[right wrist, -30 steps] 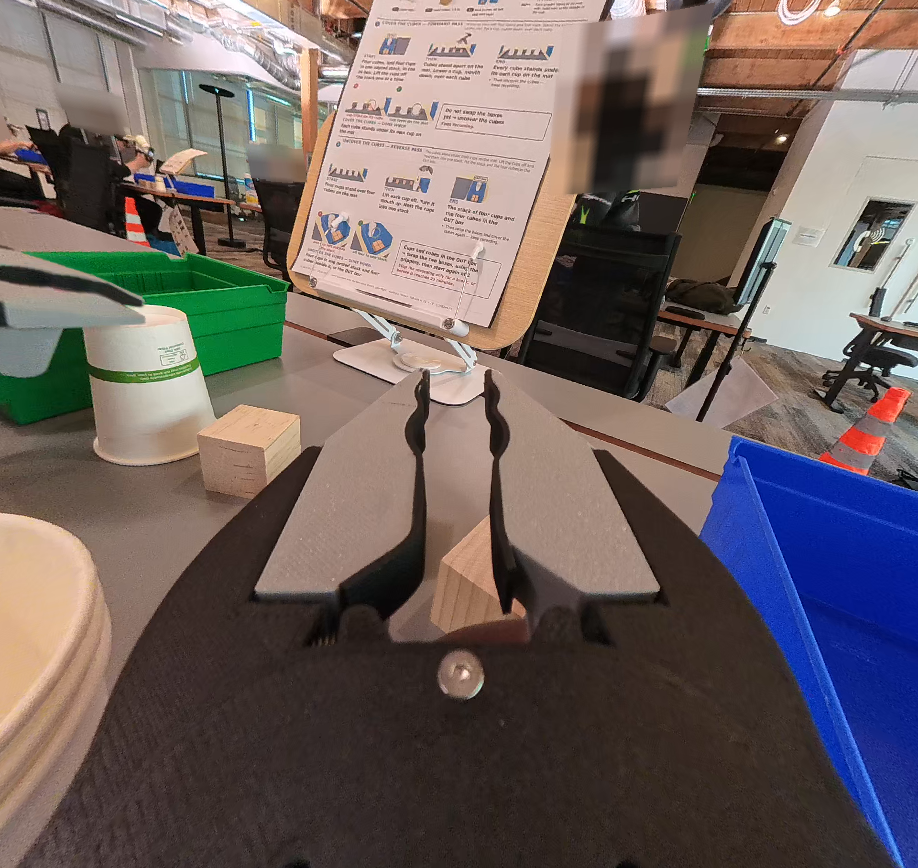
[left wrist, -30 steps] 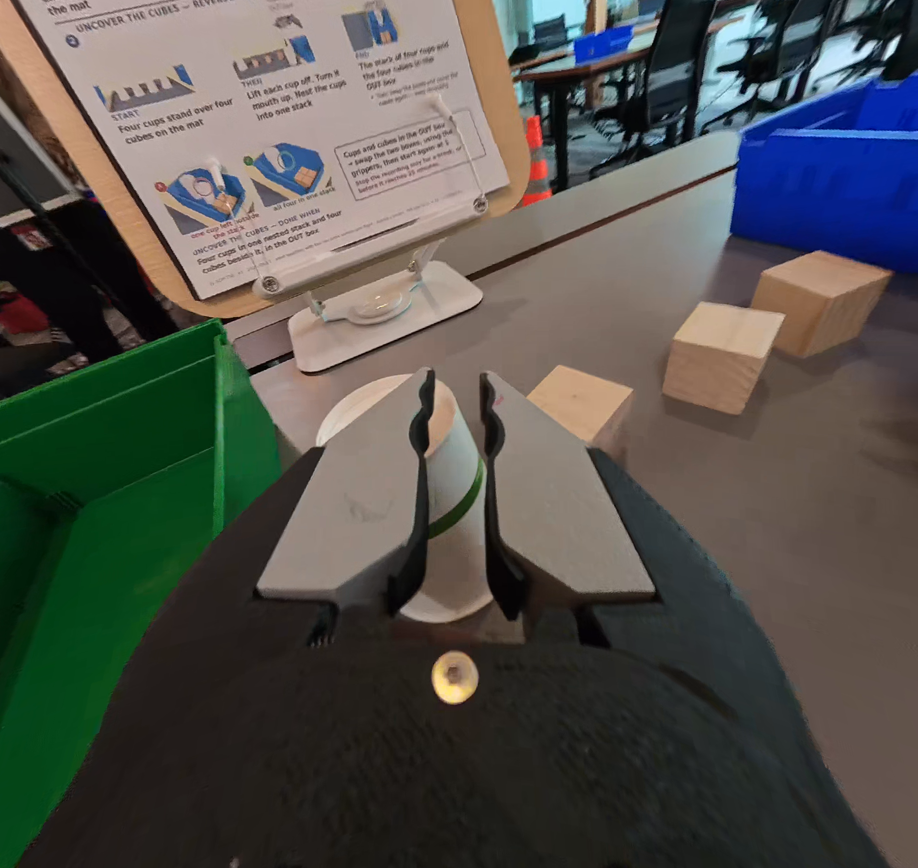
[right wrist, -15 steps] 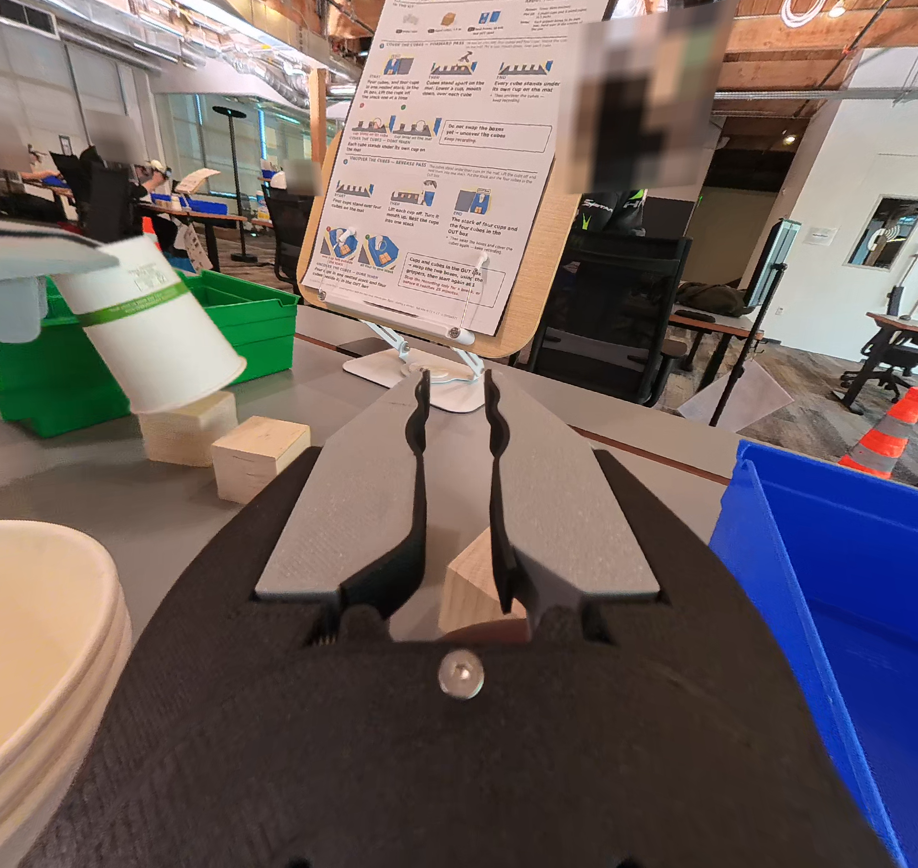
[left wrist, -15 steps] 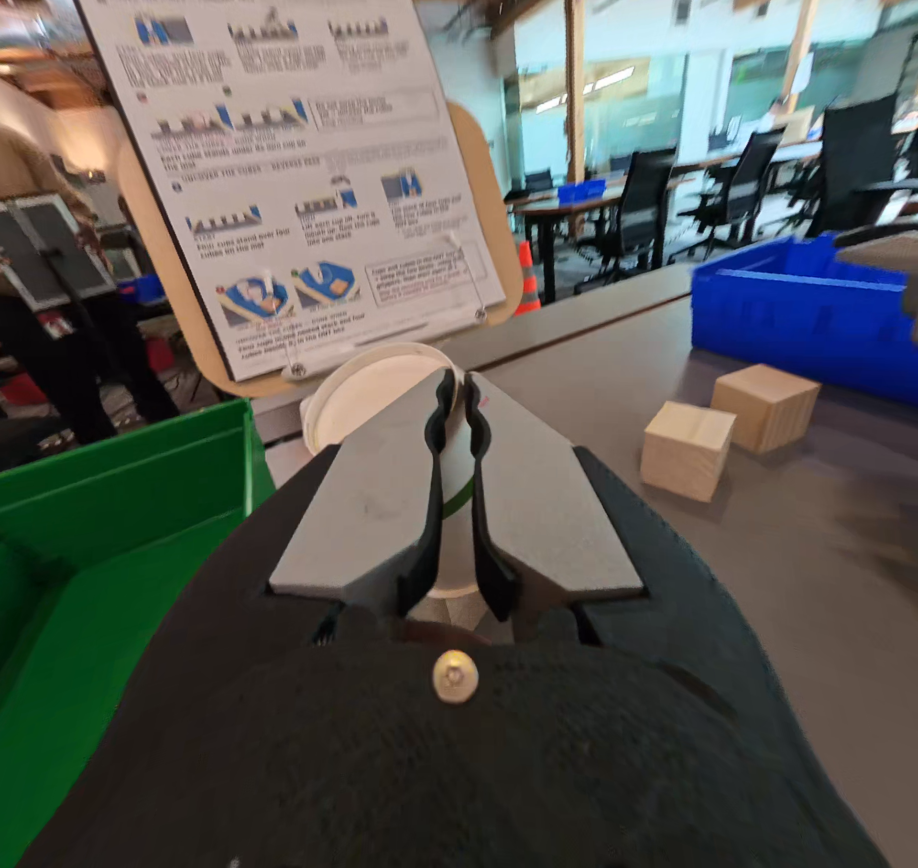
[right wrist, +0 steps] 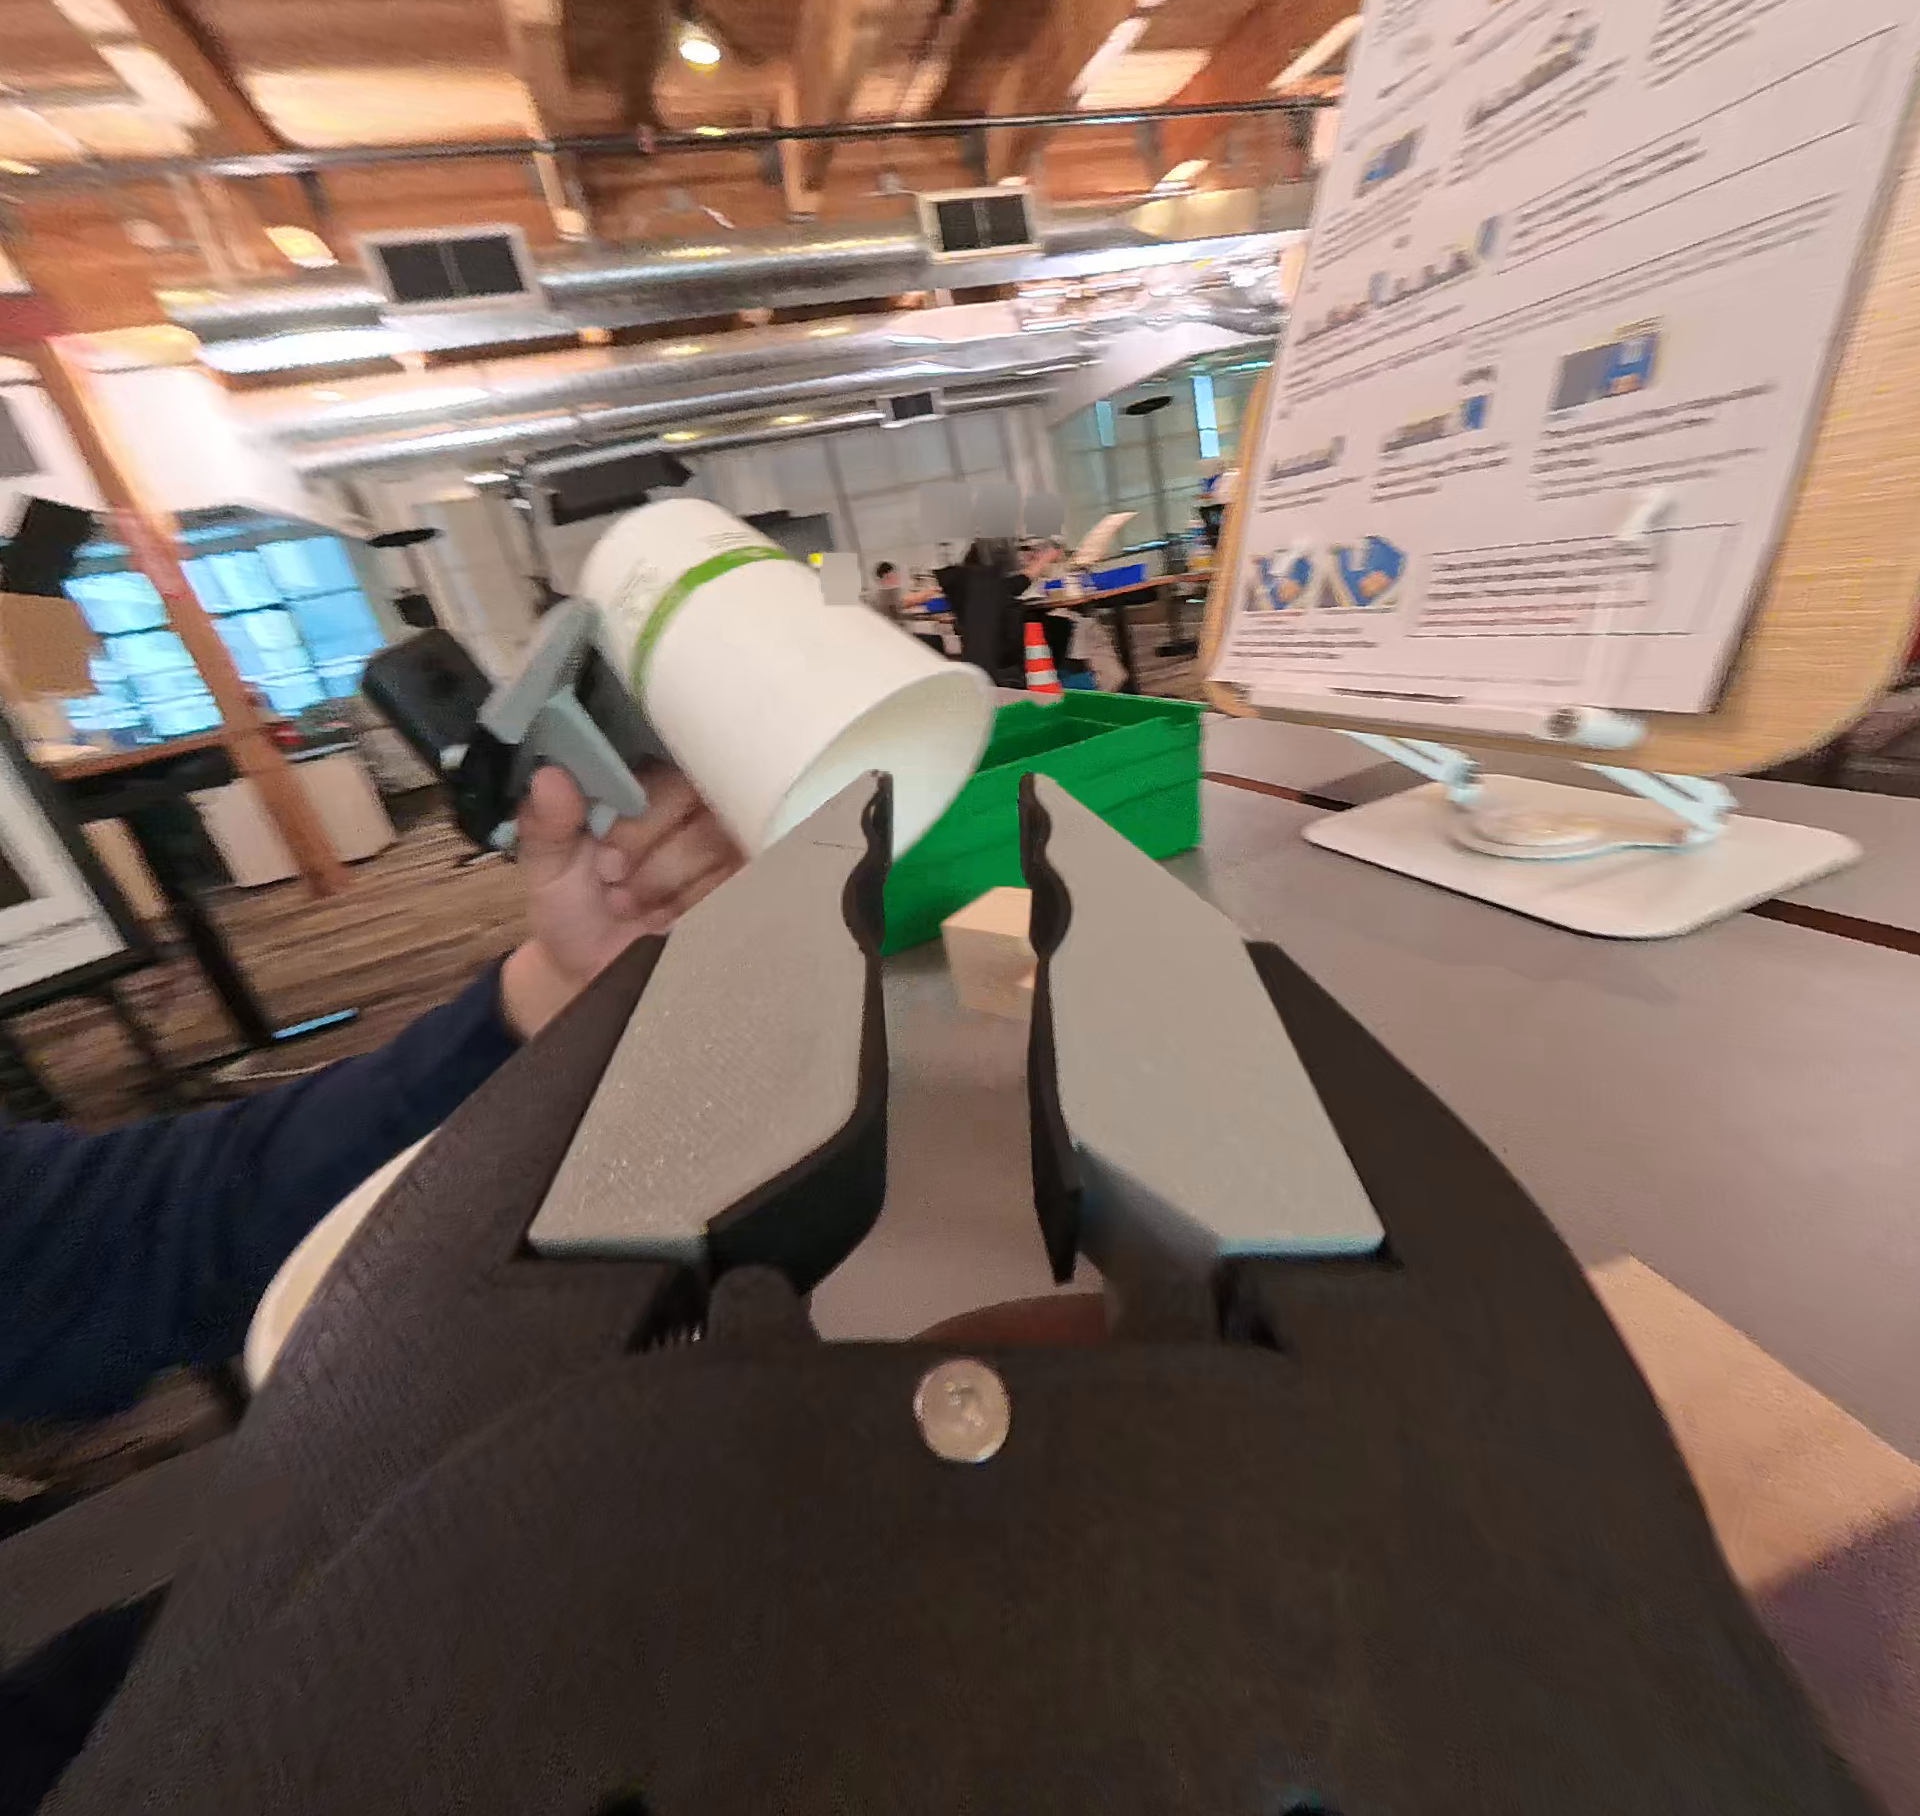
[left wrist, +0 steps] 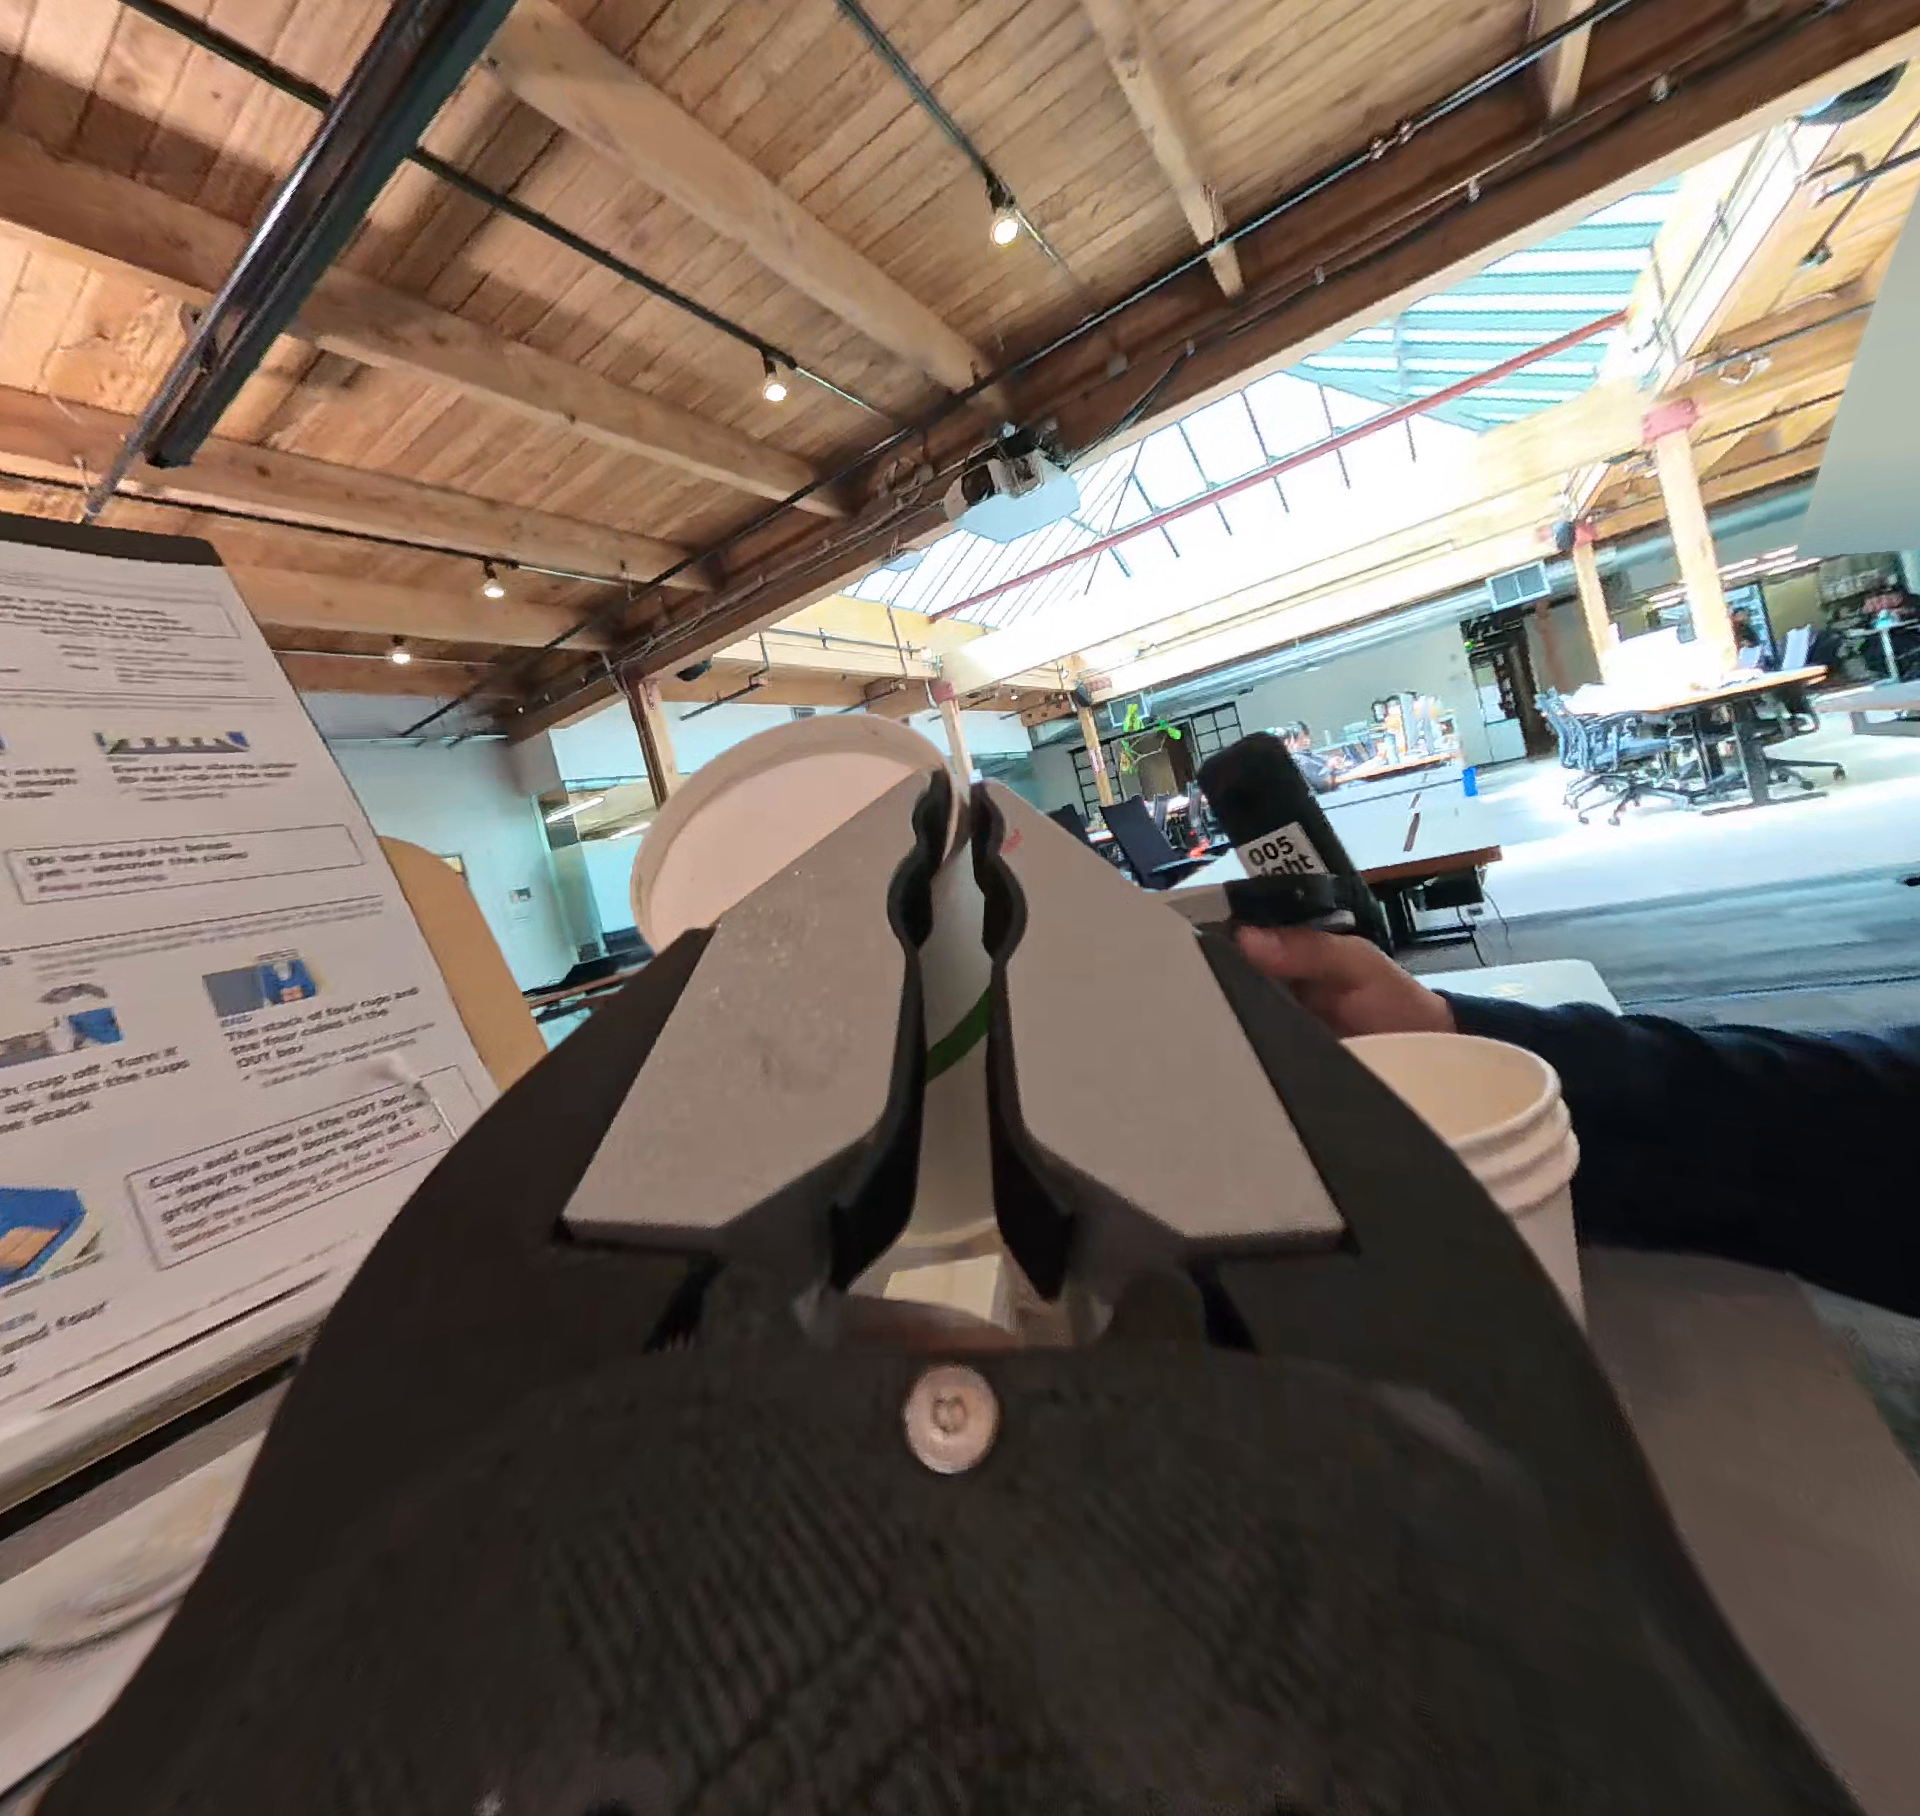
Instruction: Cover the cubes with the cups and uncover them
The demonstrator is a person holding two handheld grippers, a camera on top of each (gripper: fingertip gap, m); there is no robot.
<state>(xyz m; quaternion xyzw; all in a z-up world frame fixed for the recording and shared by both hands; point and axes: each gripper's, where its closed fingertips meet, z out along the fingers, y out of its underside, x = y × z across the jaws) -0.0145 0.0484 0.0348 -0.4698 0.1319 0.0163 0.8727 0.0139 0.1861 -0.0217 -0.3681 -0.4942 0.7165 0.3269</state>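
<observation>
cup (right wrist: 769, 665) tilted, empty, in left tool (left wrist: 964, 810)

My grey bench (right wrist: 1558, 1070) carried a green bin (right wrist: 1081, 779), one wooden cube (right wrist: 987, 945) just beside it — and, farther right, the white stand base (right wrist: 1579, 857).

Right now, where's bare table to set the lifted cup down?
Free: the grey table between the wooden cube and the white stand base. Crowded: left side, where the green bin, the cube and the left tongs carrying the white cup bunch together. The nested cup stack sits nearest.
</observation>
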